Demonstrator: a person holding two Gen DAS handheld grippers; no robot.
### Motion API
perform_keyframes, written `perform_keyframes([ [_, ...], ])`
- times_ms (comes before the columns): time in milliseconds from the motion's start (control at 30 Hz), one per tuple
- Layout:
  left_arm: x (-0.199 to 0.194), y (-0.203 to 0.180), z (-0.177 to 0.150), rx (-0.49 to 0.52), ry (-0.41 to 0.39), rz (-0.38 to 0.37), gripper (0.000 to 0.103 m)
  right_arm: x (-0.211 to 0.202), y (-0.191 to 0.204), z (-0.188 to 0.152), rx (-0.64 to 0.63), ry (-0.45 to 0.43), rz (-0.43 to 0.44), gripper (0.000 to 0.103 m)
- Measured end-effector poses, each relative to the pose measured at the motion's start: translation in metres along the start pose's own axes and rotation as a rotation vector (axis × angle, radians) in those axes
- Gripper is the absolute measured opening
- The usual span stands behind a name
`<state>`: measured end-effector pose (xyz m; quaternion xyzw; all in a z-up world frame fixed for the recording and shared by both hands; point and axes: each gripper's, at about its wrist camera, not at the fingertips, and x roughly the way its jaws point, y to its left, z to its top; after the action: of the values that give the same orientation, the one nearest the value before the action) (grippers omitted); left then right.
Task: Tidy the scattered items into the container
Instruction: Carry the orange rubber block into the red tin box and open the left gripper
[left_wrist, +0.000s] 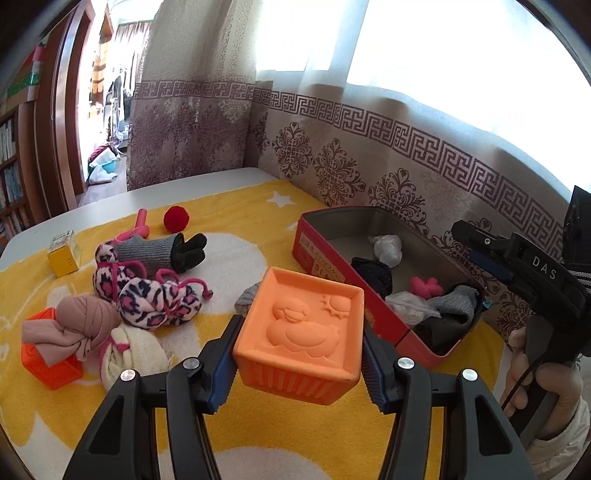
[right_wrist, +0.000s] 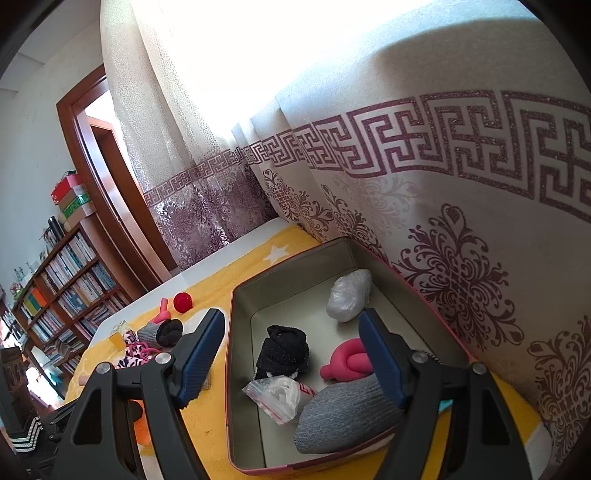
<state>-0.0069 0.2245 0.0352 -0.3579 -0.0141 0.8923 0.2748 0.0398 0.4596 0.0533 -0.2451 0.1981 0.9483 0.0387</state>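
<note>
An orange block (left_wrist: 50, 363) at the left lies half buried under a pinkish sock roll (left_wrist: 72, 326). The left gripper (left_wrist: 299, 360) is clamped on the orange duck box (left_wrist: 301, 332), lifted above the yellow blanket (left_wrist: 229, 218) beside the red tin (left_wrist: 391, 325). The right gripper (right_wrist: 291, 360), jaws wide apart and empty, hovers over the tin, hiding part of the grey sock (right_wrist: 343, 417) inside.

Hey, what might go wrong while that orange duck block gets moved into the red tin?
1. The left hand-held gripper pinches the orange duck block only by its lower sides, so it may tip out.
2. The right hand-held gripper hangs open over the red tin, likely blocking the drop.
</note>
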Motion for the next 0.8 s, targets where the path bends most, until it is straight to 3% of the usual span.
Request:
perform_keyframes([
  [367, 0.029, -0.048, 0.044, 0.075, -0.032, -0.099, 0.059, -0.016, -0.019, 0.012, 0.058, -0.069, -0.027, 0.078],
  [800, 0.071, -0.063, 0.085, 0.08, -0.036, -0.151, 0.06, -0.001, -0.031, 0.01, 0.075, -0.038, -0.049, 0.078],
])
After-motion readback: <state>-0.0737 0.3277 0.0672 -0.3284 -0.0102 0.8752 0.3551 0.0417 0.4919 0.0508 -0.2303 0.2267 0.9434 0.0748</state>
